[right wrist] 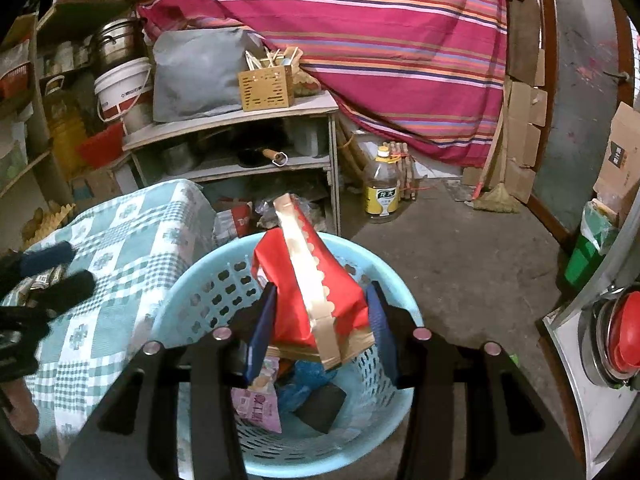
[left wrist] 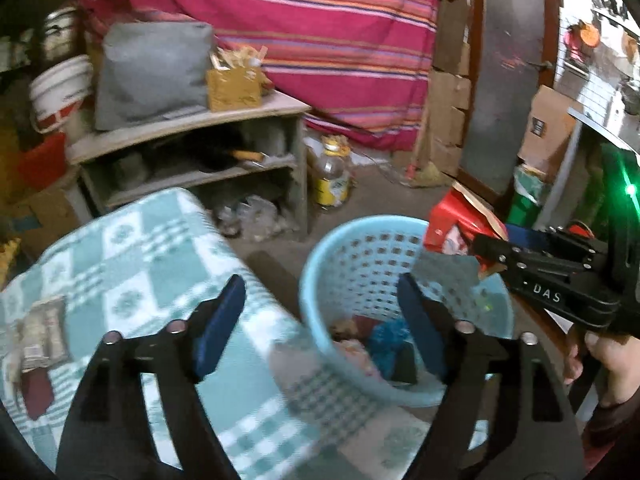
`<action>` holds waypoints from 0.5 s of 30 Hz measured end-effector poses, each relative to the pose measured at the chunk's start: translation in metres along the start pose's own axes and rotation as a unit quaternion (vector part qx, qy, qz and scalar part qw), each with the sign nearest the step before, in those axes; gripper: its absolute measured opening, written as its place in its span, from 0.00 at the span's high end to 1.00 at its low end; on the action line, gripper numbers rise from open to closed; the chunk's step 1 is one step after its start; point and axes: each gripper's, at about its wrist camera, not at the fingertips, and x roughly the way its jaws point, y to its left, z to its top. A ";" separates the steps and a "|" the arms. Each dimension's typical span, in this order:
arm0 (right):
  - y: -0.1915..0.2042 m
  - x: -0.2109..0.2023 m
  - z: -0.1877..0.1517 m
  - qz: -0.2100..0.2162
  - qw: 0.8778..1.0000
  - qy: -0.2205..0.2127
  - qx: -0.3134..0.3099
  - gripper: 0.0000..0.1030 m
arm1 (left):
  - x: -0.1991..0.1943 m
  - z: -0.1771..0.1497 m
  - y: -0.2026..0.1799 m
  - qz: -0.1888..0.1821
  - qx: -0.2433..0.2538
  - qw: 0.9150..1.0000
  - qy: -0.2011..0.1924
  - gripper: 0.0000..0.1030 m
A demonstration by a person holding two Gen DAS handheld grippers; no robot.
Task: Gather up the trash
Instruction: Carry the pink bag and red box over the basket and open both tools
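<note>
The light blue basket point(right wrist: 200, 304) on the floor, against the checked cloth point(right wrist: 132, 240), already holds a pink packet point(right wrist: 258, 404), a blue wrapper point(right wrist: 304, 380) and a dark block point(right wrist: 320, 404). Your right gripper point(right wrist: 320, 320) tilts down over the basket, jaws clamped on a red paper bag point(right wrist: 320, 280) above its rim. Your left gripper point(left wrist: 320, 320) stands wide with nothing between its fingers, straddling the basket's rim and the cloth's edge.

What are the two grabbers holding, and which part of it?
The right gripper grips a red paper bag by its lower end, over the blue basket. The left gripper holds nothing.
</note>
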 end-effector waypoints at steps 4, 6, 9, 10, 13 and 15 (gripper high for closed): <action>0.011 0.006 0.003 -0.004 1.000 0.002 -0.006 0.47 | -0.014 -0.001 0.029 0.026 -0.015 0.999 -0.011 0.12; 0.018 0.010 0.004 -0.013 1.000 0.002 -0.011 0.45 | -0.020 -0.003 0.043 0.037 -0.022 0.999 -0.015 0.09; 0.024 0.018 0.002 -0.017 1.000 0.015 -0.013 0.37 | -0.028 -0.007 0.069 0.059 -0.040 0.997 -0.016 0.07; 0.026 0.023 0.000 -0.024 0.999 0.021 -0.014 0.31 | -0.030 -0.010 0.078 0.064 -0.046 0.997 -0.015 0.06; 0.031 0.028 -0.007 -0.038 0.999 0.028 -0.015 0.26 | -0.036 -0.021 0.107 0.084 -0.061 0.995 -0.009 0.06; 0.033 0.030 -0.010 -0.039 0.999 0.032 -0.010 0.22 | -0.040 -0.030 0.124 0.097 -0.065 0.993 -0.006 0.06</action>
